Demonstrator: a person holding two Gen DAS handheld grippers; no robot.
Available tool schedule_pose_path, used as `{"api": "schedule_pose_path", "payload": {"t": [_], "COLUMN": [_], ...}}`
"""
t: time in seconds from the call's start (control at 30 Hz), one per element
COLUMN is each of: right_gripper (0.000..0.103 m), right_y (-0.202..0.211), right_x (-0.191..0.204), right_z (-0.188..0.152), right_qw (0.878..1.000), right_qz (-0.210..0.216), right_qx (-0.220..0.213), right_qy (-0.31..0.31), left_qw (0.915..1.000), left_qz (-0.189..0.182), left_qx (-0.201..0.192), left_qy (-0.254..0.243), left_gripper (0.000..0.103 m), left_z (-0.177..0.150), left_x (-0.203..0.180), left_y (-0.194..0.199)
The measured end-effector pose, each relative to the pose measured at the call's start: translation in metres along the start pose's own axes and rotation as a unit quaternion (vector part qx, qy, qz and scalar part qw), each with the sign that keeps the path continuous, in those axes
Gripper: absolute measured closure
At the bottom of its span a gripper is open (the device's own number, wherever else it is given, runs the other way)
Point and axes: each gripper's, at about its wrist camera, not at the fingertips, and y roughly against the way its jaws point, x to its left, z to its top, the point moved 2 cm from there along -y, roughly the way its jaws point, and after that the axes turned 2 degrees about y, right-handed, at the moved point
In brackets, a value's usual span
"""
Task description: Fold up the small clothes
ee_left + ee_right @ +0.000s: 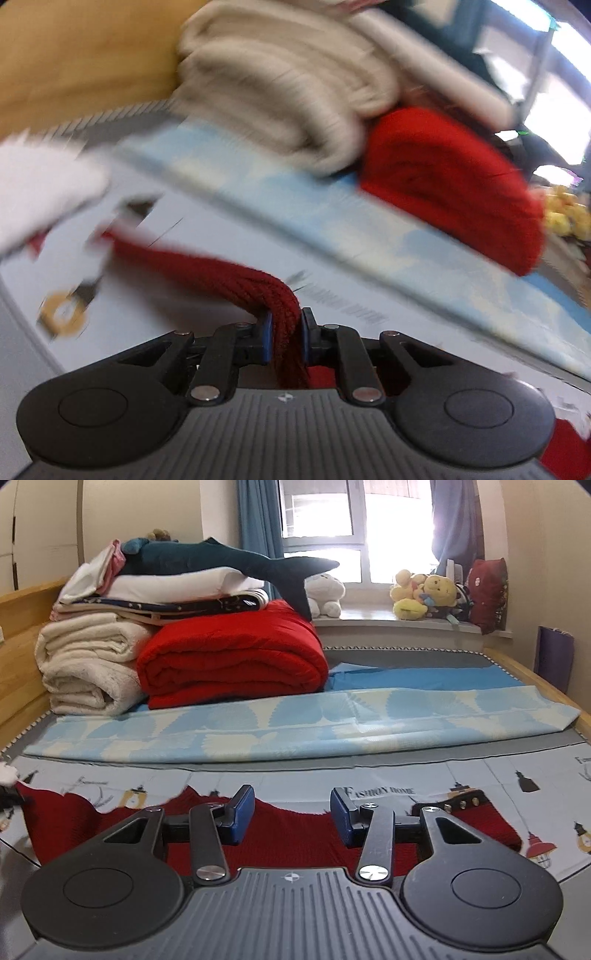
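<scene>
A dark red knitted garment (288,834) lies spread on the printed bed sheet (480,775), with a black strap with studs (461,803) at its right end. My right gripper (292,816) is open and hovers just above the garment's middle. In the blurred, tilted left wrist view my left gripper (287,339) is shut on a bunched edge of the red garment (207,269), lifted off the sheet (184,221).
At the back of the bed a folded red blanket (232,657), cream towels (85,664) and stacked bedding with a plush shark (229,559) stand. A light blue patterned cloth (295,723) lies across the bed. Plush toys (424,594) sit on the windowsill.
</scene>
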Motion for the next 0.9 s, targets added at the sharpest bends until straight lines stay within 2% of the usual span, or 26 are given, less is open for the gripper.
{"api": "schedule_pose_path", "payload": {"t": [0.07, 0.13, 0.2, 0.27, 0.33, 0.37, 0.4, 0.5, 0.53, 0.6, 0.67, 0.73, 0.77, 0.87, 0.9], "right_gripper": [0.055, 0.055, 0.055, 0.055, 0.055, 0.055, 0.055, 0.055, 0.055, 0.055, 0.055, 0.055, 0.054, 0.054, 0.054], "right_y": [0.000, -0.001, -0.001, -0.001, -0.001, -0.001, -0.001, 0.000, 0.000, 0.001, 0.003, 0.005, 0.005, 0.000, -0.002], "right_x": [-0.002, -0.004, -0.006, -0.006, -0.006, -0.007, -0.009, -0.012, -0.013, -0.015, -0.016, -0.019, -0.022, -0.036, -0.039], "right_z": [-0.001, -0.002, -0.002, -0.004, -0.004, -0.005, -0.005, -0.006, -0.007, -0.007, -0.007, -0.007, -0.007, -0.010, -0.011], "right_qw": [1.000, 1.000, 1.000, 0.999, 0.999, 0.999, 0.999, 0.999, 0.998, 0.998, 0.998, 0.998, 0.998, 0.996, 0.994], "right_qz": [-0.006, -0.012, -0.013, -0.022, -0.028, -0.030, -0.033, -0.037, -0.037, -0.037, -0.041, -0.043, -0.043, -0.041, -0.038], "right_qx": [0.008, 0.016, 0.022, 0.028, 0.030, 0.030, 0.030, 0.037, 0.039, 0.040, 0.038, 0.035, 0.036, 0.051, 0.058], "right_qy": [0.000, -0.002, -0.006, -0.002, 0.003, 0.003, 0.001, -0.010, -0.016, -0.021, -0.022, -0.029, -0.036, -0.068, -0.079], "left_qw": [0.9982, 0.9914, 0.9761, 0.9556, 0.9368, 0.9288, 0.9247, 0.9197, 0.9198, 0.9271, 0.9433, 0.9630, 0.9698, 0.9803, 0.9811], "left_qz": [-0.040, -0.086, -0.143, -0.202, -0.237, -0.247, -0.251, -0.259, -0.255, -0.237, -0.208, -0.175, -0.163, -0.133, -0.112], "left_qx": [-0.021, -0.032, -0.033, -0.004, 0.045, 0.068, 0.081, 0.085, 0.085, 0.081, 0.086, 0.095, 0.097, 0.095, 0.113], "left_qy": [-0.039, -0.093, -0.160, -0.214, -0.254, -0.268, -0.274, -0.282, -0.286, -0.279, -0.244, -0.182, -0.154, -0.111, -0.111], "left_gripper": [0.088, 0.088, 0.088, 0.086, 0.076, 0.059, 0.044, 0.042, 0.042, 0.042, 0.042, 0.042, 0.042, 0.044, 0.048], "left_z": [0.000, -0.010, -0.035, -0.068, -0.100, -0.114, -0.123, -0.127, -0.123, -0.111, -0.092, -0.074, -0.066, -0.063, -0.068], "left_x": [-0.043, -0.090, -0.145, -0.193, -0.230, -0.244, -0.254, -0.267, -0.266, -0.258, -0.239, -0.210, -0.196, -0.159, -0.148], "left_y": [0.024, 0.046, 0.072, 0.092, 0.105, 0.110, 0.116, 0.132, 0.137, 0.148, 0.152, 0.149, 0.147, 0.136, 0.127]}}
